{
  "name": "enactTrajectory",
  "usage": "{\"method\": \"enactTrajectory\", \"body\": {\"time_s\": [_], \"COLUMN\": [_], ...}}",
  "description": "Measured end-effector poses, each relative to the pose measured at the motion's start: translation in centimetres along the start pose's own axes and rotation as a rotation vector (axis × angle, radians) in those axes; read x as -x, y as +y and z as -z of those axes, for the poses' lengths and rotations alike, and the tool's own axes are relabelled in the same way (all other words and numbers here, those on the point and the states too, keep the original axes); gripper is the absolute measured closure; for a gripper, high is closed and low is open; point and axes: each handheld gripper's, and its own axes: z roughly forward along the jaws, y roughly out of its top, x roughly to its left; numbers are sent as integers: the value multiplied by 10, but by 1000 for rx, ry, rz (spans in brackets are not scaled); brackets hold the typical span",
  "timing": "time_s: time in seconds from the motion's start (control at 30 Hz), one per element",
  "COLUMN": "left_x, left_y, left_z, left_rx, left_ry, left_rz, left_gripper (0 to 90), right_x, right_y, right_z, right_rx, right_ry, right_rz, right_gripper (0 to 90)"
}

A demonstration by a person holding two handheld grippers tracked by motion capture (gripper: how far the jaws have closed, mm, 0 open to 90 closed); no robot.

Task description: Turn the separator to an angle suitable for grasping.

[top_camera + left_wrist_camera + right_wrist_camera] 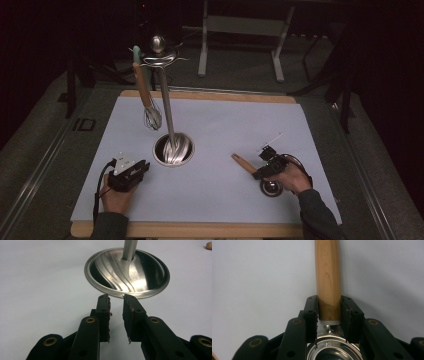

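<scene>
We see a wide tabletop (210, 200) with a pale, smooth matte sheet over a light wooden board whose edge shows at the near and far sides. Near the middle stands a utensil stand (167, 107): a tall polished metal pole rising from a round, dished base with brushed swirl ridges, topped by a ring of hooks and a ball. One whisk (147, 95) already hangs from the hooks on the left side, with a tapered wooden handle, a pale green tip and a wire head, so we judge that part of the hanging work is done.

What is left, as we read it, is the ladle (328, 282) lying flat on the tabletop at the near right, well apart from the stand. Its handle is round, smooth, light-grained wood; its bowl is shiny stamped steel. Our right gripper (267, 170) straddles the lower end of that handle, its jaws at a middling width with the pads against or just beside the wood; we cannot tell whether they truly pinch it. Lifting and hooking remain.

Our left gripper (116, 305) rests at the near left, its jaws narrowly parted around nothing, pointing at the rim of the stand's base.
</scene>
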Motion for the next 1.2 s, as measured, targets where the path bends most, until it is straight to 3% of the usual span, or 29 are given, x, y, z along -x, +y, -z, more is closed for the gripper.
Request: {"method": "enactTrajectory", "body": {"time_s": [0.3, 0.7, 0.97, 1.0, 1.2], "left_x": [0, 0, 0, 0, 0], "left_y": [0, 0, 0, 0, 0], "left_z": [0, 0, 0, 0, 0], "left_rx": [1, 2, 2, 2, 2], "left_ry": [0, 1, 2, 2, 2], "left_rz": [2, 2, 2, 3, 3], "left_gripper": [757, 757, 756, 756, 756], "right_x": [-9, -11, -16, -19, -22], "right_y": [2, 2, 4, 6, 9], "right_z": [3, 6, 6, 5, 6], "right_rx": [0, 46, 67, 72, 89], "right_ry": [-47, -42, -39, -37, -39], "right_rz": [7, 22, 54, 86, 121], "right_gripper": [706, 706, 706, 706, 706]}}
